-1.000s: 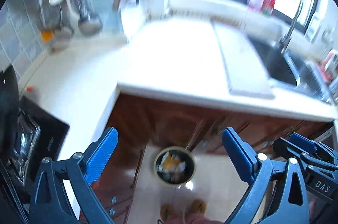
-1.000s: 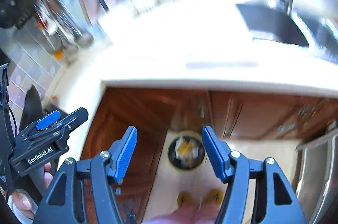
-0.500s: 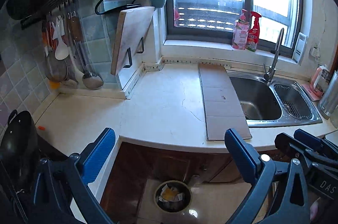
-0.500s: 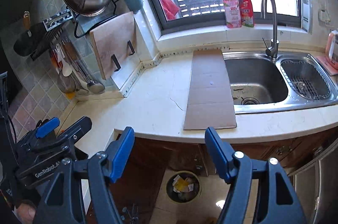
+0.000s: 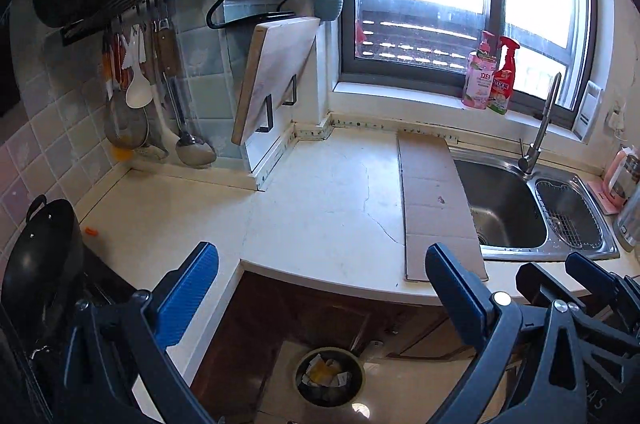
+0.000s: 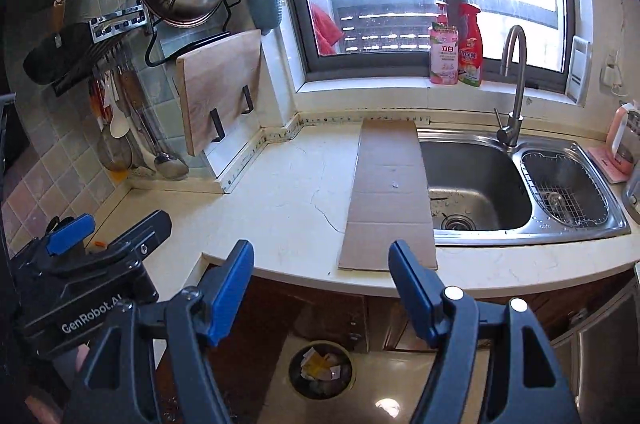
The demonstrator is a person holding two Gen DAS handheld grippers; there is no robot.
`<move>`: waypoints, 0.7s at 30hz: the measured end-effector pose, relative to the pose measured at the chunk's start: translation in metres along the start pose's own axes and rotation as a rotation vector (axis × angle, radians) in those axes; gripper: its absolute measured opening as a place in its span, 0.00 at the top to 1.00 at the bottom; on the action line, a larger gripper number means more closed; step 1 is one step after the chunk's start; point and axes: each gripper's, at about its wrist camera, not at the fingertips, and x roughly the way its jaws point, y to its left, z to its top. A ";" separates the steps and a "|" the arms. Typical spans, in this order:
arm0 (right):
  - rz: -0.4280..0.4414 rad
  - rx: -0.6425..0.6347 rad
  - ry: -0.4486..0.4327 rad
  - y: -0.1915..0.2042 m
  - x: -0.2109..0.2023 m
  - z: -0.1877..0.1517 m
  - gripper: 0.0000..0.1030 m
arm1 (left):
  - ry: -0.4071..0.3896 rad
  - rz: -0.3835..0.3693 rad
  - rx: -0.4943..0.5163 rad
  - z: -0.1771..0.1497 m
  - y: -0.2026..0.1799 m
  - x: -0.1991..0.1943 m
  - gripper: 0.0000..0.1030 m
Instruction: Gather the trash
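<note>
A round trash bin (image 5: 329,375) with crumpled paper and wrappers in it stands on the floor below the counter; it also shows in the right wrist view (image 6: 321,368). A flat strip of brown cardboard (image 5: 436,199) lies on the white counter beside the sink, also in the right wrist view (image 6: 390,193). A tiny scrap (image 5: 441,199) lies on it. A small orange bit (image 5: 91,232) lies on the counter's left arm. My left gripper (image 5: 320,288) is open and empty, held in front of the counter edge. My right gripper (image 6: 321,278) is open and empty beside it.
A steel double sink (image 6: 520,183) with a tap (image 6: 514,83) is at the right. A black wok (image 5: 36,264) sits at the left. A cutting board (image 6: 220,91), hanging utensils (image 5: 160,95) and pots line the wall. Two bottles (image 6: 456,47) stand on the sill.
Both grippers tilted up from the floor and bin towards the counter and window, then steadied. Both stayed open and empty.
</note>
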 end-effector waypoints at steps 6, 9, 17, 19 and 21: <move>-0.002 0.005 -0.009 0.000 0.000 0.001 0.32 | -0.010 0.011 -0.001 0.001 0.001 0.000 0.01; -0.001 0.010 -0.004 -0.001 0.001 0.003 0.32 | -0.011 0.015 0.001 0.001 0.001 0.001 0.01; -0.024 0.040 0.020 -0.002 0.005 0.002 0.32 | -0.007 0.021 0.010 0.001 -0.001 0.003 0.01; -0.024 0.049 0.030 -0.003 0.007 0.001 0.32 | 0.004 0.020 0.009 0.000 -0.001 0.005 0.01; -0.018 0.053 0.042 -0.003 0.009 -0.001 0.32 | 0.014 0.021 0.007 -0.001 -0.001 0.007 0.01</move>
